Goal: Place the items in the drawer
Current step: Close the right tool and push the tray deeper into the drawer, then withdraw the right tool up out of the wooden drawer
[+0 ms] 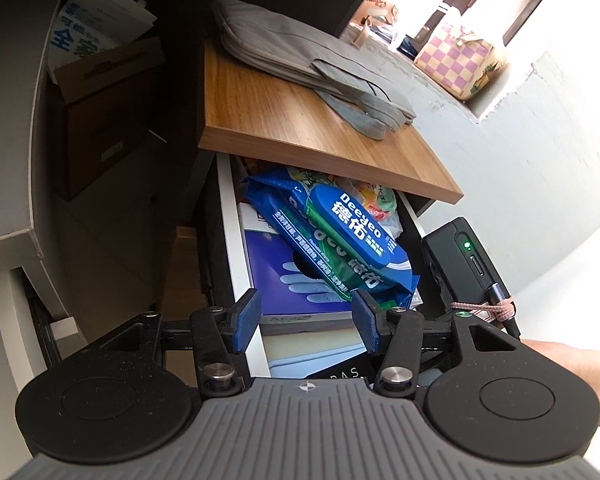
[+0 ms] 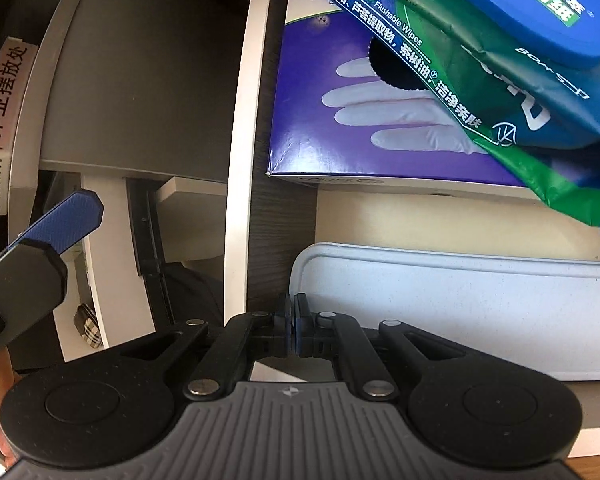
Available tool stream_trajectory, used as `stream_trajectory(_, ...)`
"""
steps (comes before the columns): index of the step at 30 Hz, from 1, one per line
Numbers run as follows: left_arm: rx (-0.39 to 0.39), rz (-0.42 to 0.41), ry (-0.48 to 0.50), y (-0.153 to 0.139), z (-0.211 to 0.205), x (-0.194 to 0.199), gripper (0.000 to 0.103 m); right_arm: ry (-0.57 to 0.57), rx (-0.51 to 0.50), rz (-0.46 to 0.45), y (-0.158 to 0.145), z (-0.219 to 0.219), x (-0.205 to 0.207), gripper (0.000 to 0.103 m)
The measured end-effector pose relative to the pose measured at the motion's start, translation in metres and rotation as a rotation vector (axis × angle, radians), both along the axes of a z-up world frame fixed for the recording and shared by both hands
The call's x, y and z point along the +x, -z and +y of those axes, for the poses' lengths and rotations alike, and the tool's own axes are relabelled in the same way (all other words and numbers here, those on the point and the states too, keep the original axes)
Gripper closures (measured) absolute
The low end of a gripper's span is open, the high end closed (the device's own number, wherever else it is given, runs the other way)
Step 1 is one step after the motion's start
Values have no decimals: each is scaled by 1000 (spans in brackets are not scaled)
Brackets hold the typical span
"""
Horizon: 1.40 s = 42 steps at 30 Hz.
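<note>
The drawer (image 1: 230, 240) stands pulled out under a wooden top (image 1: 284, 120). A blue and green pack of flushable wipes (image 1: 340, 240) lies tilted inside it, resting on a purple glove box (image 1: 284, 280). My left gripper (image 1: 306, 320) hovers open over the drawer's near end, nothing between its blue pads. In the right wrist view the wipes pack (image 2: 500, 60) overlaps the glove box (image 2: 340, 120), and a pale grey tray (image 2: 460, 312) lies nearer. My right gripper (image 2: 293, 320) is shut, pads together with nothing between them, close above the tray's left end beside the white drawer wall (image 2: 240, 160).
A folded grey sleeve (image 1: 300, 56) lies on the wooden top. Cardboard boxes (image 1: 100, 112) stand to the left on the floor. A checked pink and yellow bag (image 1: 456, 60) sits by the window. Colourful packets (image 1: 376, 200) fill the drawer's back. One left gripper finger (image 2: 68, 220) shows outside the drawer wall.
</note>
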<state>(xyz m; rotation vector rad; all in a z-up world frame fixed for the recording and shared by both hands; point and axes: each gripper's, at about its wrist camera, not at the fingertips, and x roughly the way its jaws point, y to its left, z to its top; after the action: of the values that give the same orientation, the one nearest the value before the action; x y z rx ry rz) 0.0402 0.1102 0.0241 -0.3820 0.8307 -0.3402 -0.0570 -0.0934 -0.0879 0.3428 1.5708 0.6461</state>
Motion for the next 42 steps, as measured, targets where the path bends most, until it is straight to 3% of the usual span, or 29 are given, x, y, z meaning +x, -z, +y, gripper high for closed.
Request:
stream_trajectory(7,3,6,10,1,-4,0,50,31,22,-2,1,-8,-2,97)
stream_trajectory(26,30,36,42,-2,-28,-21,50,60,-35,-340,-74,-93,-54,90)
stream_trajectory(34,40,32,81,-6,-51,-42,50,90,-89,-488,-99,-125,-85,61)
stream_trajectory(42,73,57,122,4,-71,-54,49,150,-127,-555,-93,-142,-73,54)
